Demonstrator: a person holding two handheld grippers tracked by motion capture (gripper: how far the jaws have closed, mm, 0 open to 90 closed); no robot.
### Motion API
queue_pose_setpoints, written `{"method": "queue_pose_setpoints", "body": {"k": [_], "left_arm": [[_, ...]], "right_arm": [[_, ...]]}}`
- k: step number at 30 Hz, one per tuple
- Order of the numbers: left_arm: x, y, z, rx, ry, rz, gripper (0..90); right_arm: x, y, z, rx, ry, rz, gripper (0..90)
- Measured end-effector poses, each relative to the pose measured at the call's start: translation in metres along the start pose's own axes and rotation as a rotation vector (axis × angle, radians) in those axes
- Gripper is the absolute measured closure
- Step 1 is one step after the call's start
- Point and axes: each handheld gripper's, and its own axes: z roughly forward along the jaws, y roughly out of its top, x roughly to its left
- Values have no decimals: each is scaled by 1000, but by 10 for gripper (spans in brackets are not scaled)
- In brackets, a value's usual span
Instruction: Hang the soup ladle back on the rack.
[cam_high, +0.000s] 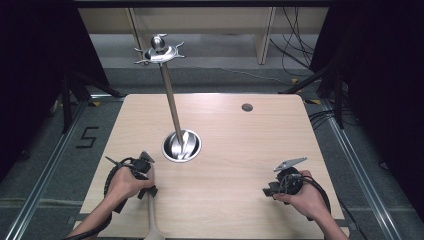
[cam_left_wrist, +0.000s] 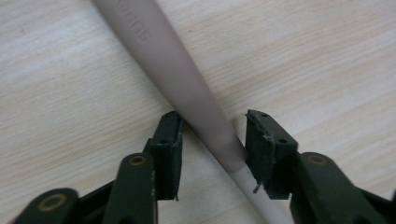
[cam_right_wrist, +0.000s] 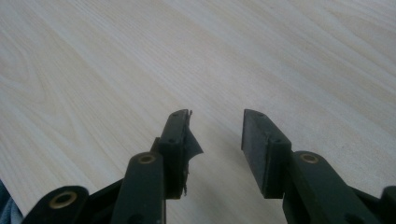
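A long beige utensil handle (cam_left_wrist: 187, 88) lies slantwise on the wooden table (cam_left_wrist: 70, 70) and runs between the jaws of my left gripper (cam_left_wrist: 213, 116). The left pad touches one side of it near the tip and the right pad (cam_left_wrist: 261, 149) touches the other side lower down, so the gripper is shut on it. In the high view the utensil (cam_high: 152, 215) points toward the table's near edge, with my left gripper (cam_high: 150, 187) across its upper part. My right gripper (cam_high: 267, 191) rests at the near right, open (cam_right_wrist: 215, 116) with only bare wood between its pads.
A tall metal stand (cam_high: 170, 100) rises from a round shiny base (cam_high: 181, 146) in the middle of the table, with a hooked disc (cam_high: 160, 52) on top. A small dark hole (cam_high: 247, 107) sits at the far right. The floor drops away past the table's edges.
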Motion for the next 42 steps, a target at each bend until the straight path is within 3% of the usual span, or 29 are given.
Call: {"method": "queue_pose_setpoints", "body": {"k": [2,3,7,11,14,17,20,25,26,28,29,30,32,34,35,37,38,39,40,41,42], "left_arm": [[-1,0,0,7,2,11,623],[-2,1,-1,25,3,34,660],[-8,1,-1,40,8,40,709],[-8,-1,-1,28,17,41,710],[-12,-7,0,35,34,71,683],[-13,-11,1,44,21,81,653],[-12,-14,1,46,21,107,689],[-11,-18,0,19,8,91,723],[-10,-21,1,-8,-16,83,732],[-10,-24,1,-28,-31,75,747],[-9,-29,-3,-73,-52,89,752],[-9,-29,-3,-73,-52,89,754],[-7,-37,-14,-149,-74,110,754],[-5,-39,-19,-157,-85,122,756],[2,-43,-28,-200,-83,193,756],[4,-46,-34,-207,-93,190,756],[8,-51,-42,-264,-111,206,756],[8,-51,-42,-264,-111,206,756],[11,-56,-49,-329,-119,202,756],[11,-56,-49,-329,-119,202,756],[13,-59,-52,-372,-127,203,756]], "right_arm": [[0,0,0,0,0,0,621],[3,0,-2,22,10,45,621],[2,-1,-2,23,-3,47,620],[2,-1,-1,15,8,34,619],[2,-1,-1,14,9,41,615],[2,-1,-1,16,8,41,613],[3,-1,-1,24,9,41,612],[3,-1,-1,23,10,41,610],[1,-2,0,12,5,19,608],[3,-2,-1,24,8,43,605],[3,-2,0,24,7,43,604],[3,-2,0,24,7,43,604],[3,-2,0,23,6,43,602],[3,-2,0,22,6,35,601],[2,-2,1,15,3,23,600],[3,-2,1,15,5,38,599],[5,-2,0,20,10,52,598],[4,-2,0,17,5,42,598],[3,-2,0,11,0,37,597],[3,-2,0,11,0,37,597],[3,-2,0,-7,-5,32,595]]}}
